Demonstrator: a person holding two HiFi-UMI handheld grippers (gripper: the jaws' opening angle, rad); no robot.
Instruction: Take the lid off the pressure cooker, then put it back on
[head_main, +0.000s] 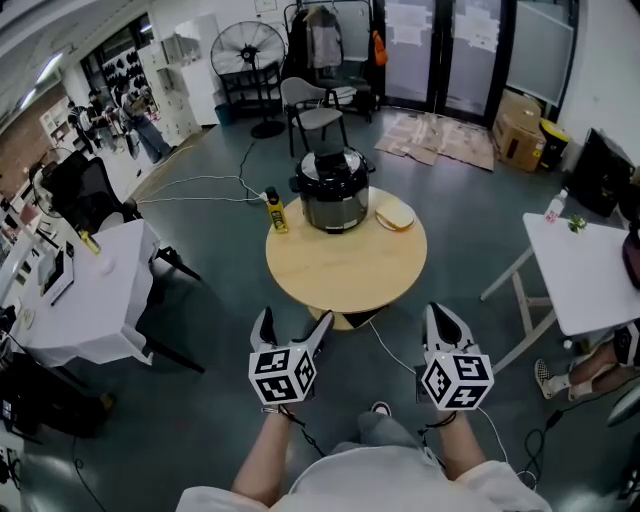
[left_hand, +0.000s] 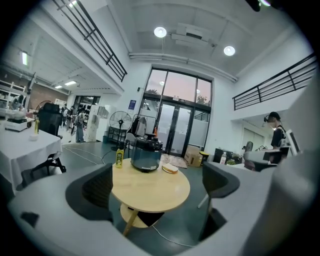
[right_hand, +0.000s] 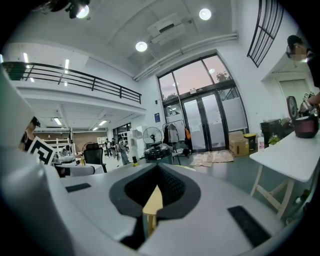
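Observation:
The pressure cooker (head_main: 330, 190), black and steel with its lid on, stands at the far side of a round wooden table (head_main: 345, 265). Both grippers hang in the air short of the table's near edge, well apart from the cooker. My left gripper (head_main: 292, 332) is open and empty. In the left gripper view the cooker (left_hand: 146, 154) shows far off between its dark pads (left_hand: 97, 187). My right gripper (head_main: 441, 318) is shut on nothing. In the right gripper view its pads (right_hand: 172, 187) meet, and the cooker (right_hand: 157, 151) peeks just above them.
A yellow bottle (head_main: 275, 212) stands left of the cooker and a flat bread-like item (head_main: 395, 215) lies to its right. White tables stand at left (head_main: 90, 300) and right (head_main: 590, 270). A chair (head_main: 315, 115), a fan (head_main: 248, 50) and floor cables lie beyond.

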